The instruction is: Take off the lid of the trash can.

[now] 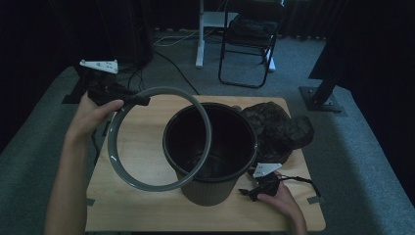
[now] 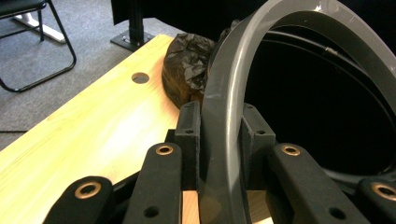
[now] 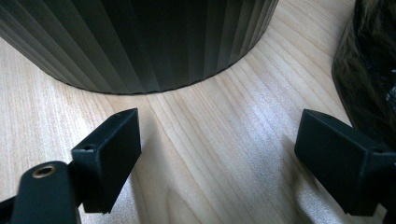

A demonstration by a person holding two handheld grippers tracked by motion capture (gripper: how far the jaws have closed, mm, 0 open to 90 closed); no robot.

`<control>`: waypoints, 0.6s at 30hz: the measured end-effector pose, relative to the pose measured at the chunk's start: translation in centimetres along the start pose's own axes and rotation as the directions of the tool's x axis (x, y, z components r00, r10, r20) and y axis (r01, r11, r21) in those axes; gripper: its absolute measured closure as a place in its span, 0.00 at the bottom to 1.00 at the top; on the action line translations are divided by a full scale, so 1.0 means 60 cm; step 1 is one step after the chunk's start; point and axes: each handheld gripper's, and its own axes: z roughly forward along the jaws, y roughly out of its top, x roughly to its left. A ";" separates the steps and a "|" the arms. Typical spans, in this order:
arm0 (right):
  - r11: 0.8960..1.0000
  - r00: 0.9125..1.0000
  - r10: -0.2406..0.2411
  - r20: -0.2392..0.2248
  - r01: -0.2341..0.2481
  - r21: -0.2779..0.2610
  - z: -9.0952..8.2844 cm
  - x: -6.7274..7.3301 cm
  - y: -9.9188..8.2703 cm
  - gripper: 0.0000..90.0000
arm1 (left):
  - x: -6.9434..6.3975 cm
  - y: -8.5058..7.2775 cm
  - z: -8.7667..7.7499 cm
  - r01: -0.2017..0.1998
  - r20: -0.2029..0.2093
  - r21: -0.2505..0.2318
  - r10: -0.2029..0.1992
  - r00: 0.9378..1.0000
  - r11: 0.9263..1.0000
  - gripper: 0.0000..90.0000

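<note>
High view: left gripper (image 1: 139,100) is clamped on a grey ring (image 1: 159,138), gripping it at its upper left edge. The ring is held tilted, its far side raised and its near side low; its right arc crosses in front of the open mouth of the black ribbed bin (image 1: 210,152), and its lower arc hangs over the wooden table (image 1: 142,147) to the bin's left. The ring's plane faces up and toward the camera; being round, it has no long axis. Right gripper (image 1: 250,192) lies low on the table at the bin's near right foot. A crumpled black bag (image 1: 279,128) sits behind and to the right of the bin.

Left gripper view: the ring (image 2: 224,116) rises edge-on between both pads, pressed tight on its band, then curves up and right over the bin's dark opening (image 2: 317,107). The bag (image 2: 187,70) lies beyond, on the table (image 2: 93,126).

Right gripper view: jaws stand wide apart, nothing between them, resting over bare table (image 3: 219,140). The ribbed bin wall (image 3: 140,42) is just ahead; the bag (image 3: 369,74) is at the right edge.
</note>
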 end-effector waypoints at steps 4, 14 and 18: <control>1.000 1.000 0.000 0.000 0.000 0.000 0.000 0.000 0.000 0.16 | 0.004 -0.011 -0.008 0.007 0.001 0.002 -0.007 1.000 1.000 0.82; 1.000 1.000 0.002 0.001 -0.002 0.000 0.000 0.000 0.000 0.16 | 0.015 -0.034 -0.023 0.021 -0.002 0.029 -0.020 1.000 0.999 0.82; 1.000 1.000 0.001 0.001 -0.001 0.000 0.000 0.000 0.000 0.16 | 0.018 -0.041 -0.029 0.026 -0.002 0.035 -0.026 1.000 0.999 0.82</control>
